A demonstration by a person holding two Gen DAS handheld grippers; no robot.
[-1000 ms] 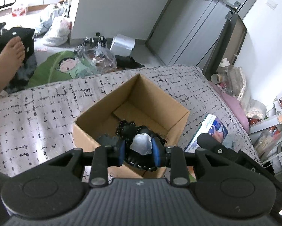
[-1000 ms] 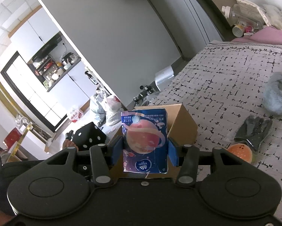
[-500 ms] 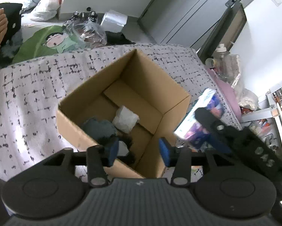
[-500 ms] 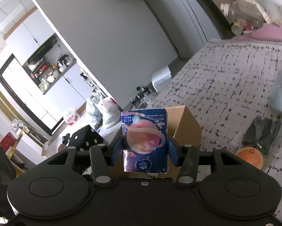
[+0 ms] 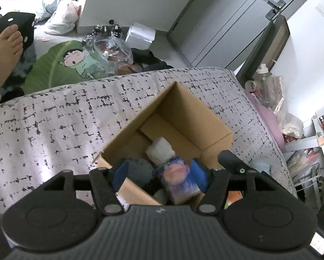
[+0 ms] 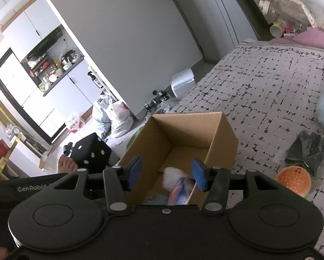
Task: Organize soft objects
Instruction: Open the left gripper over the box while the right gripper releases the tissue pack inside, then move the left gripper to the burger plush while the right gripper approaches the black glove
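Only right wrist view shows orange squishy toy [image 6: 294, 182], black gloves [image 6: 309, 149]

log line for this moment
left gripper: just opening, empty | right gripper: open, empty | tissue pack: in box

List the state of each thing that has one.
left hand-held gripper: open, jaws just opened wider, gripping nothing.
right hand-held gripper: open, empty.
cardboard box: upright, top open.
blue pack: lying in the box.
black gloves: outside the box, on bed.
orange toy: outside, on bed.
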